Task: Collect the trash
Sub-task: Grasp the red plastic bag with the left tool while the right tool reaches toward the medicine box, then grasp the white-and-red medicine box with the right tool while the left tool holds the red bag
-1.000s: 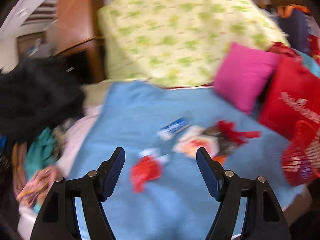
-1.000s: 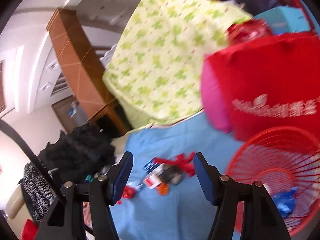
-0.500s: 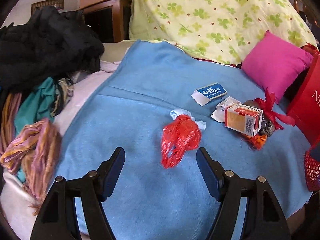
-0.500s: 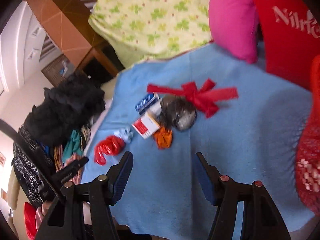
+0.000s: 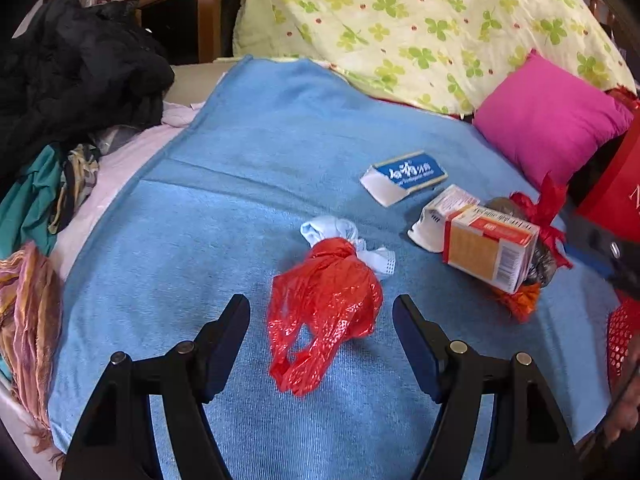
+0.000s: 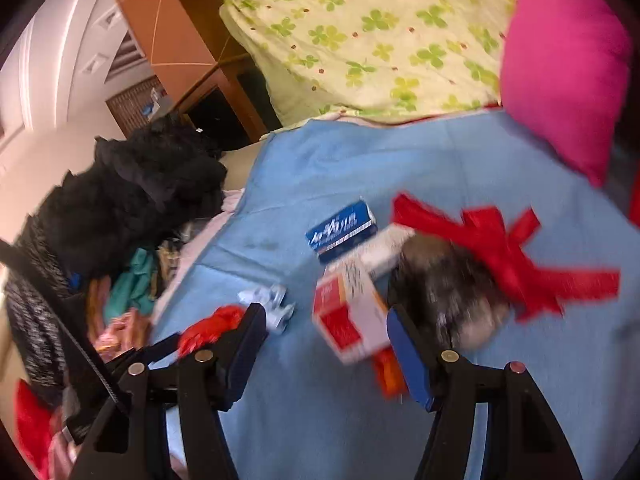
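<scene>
Left wrist view is showing the left gripper [image 5: 320,332] hanging low over a blue blanket [image 5: 240,184], its fingers spread wide and gripping nothing, with a crumpled red bag [image 5: 324,312] lying between them on the blanket. A white wad [image 5: 344,236] is touching the bag's far end. Farther off, a blue carton [image 5: 404,176] is lying flat, and to its right an orange box [image 5: 488,248] is leaning against a white carton [image 5: 436,216], a grey lump and a red ribbon [image 5: 540,208]. An orange scrap [image 5: 520,300] is poking out under the box. A pink pillow [image 5: 548,120] is sitting beyond them beside a clover-print quilt [image 5: 420,24], and dark clothes [image 5: 72,72] are piling up at the blanket's left edge. Right wrist view, blurred, is showing the right gripper [image 6: 326,340] with fingers also released and empty, framing the orange box [image 6: 348,320], with the grey lump [image 6: 444,288] just right of it.
</scene>
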`<state>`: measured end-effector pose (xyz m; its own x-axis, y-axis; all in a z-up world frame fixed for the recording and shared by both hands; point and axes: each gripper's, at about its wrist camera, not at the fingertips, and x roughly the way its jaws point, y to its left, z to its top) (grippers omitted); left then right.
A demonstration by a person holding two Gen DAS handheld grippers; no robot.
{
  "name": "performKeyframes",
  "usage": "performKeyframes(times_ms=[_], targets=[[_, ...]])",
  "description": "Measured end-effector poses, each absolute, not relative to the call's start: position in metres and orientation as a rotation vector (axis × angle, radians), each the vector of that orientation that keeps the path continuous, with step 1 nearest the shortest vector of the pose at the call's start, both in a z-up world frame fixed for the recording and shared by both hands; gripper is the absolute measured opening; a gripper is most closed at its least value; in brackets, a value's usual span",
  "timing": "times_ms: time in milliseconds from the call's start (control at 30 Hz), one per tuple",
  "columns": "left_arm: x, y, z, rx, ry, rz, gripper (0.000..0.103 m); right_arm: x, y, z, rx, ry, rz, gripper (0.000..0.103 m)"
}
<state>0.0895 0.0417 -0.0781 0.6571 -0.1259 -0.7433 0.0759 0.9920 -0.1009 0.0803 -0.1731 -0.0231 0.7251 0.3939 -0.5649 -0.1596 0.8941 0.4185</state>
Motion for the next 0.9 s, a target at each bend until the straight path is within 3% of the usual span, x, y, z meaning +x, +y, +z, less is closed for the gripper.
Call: performKeyframes(times_ms=[67,200,333,367,433,567,900], targets=[[0.094,0.042,-0.082,-0.068,0.863,-0.13,0.074,0.093,-0.168,-0.026,0.334,0.702,0.306,0.074],[0.1,0.048,-0.088,-0.131,0.892,-0.165,0.073,0.114,-0.16,-0.04,0.292,0.74,0.295,0.074],[0.104,0.051,-0.095,-0.167,0.923,-0.189,0.05,0.121,-0.152,-0.052,0.234,0.79,0.268,0.073],[0.105,0.052,-0.097,-0.178,0.937,-0.195,0.045,0.121,-0.152,-0.054,0.222,0.792,0.264,0.061],[0.106,0.051,-0.101,-0.19,0.953,-0.2,0.039,0.12,-0.152,-0.056,0.207,0.797,0.265,0.057],[0.103,0.051,-0.101,-0.191,0.941,-0.203,0.034,0.11,-0.158,-0.049,0.22,0.771,0.269,0.057],[0.067,0.034,-0.078,-0.122,0.857,-0.213,0.032,0.054,-0.181,-0.007,0.26,0.665,0.298,0.057]])
